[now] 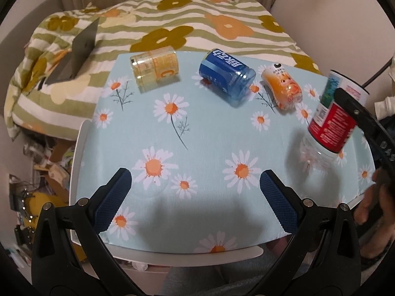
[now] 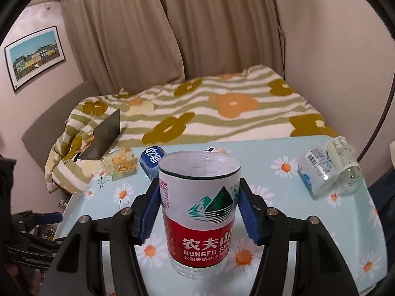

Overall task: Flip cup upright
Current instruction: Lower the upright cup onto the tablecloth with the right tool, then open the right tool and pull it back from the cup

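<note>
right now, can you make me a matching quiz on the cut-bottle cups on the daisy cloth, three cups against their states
Cups:
1. red and white Nongfu plastic cup
2. blue labelled plastic cup
3. yellow labelled clear plastic cup

States:
a. on its side, near the table's far left corner
b. open end up, clamped in the right gripper
c. on its side, mid-table along the far edge

Pairs: 1-b, 2-c, 3-a

The room light was warm and fairly dim. Soft shadows fell on the desk (image 1: 217, 133) beneath the left hand-held gripper (image 1: 196, 185). Fisheye bending curved both pictures' edges into dark corners, with blur there.
</note>
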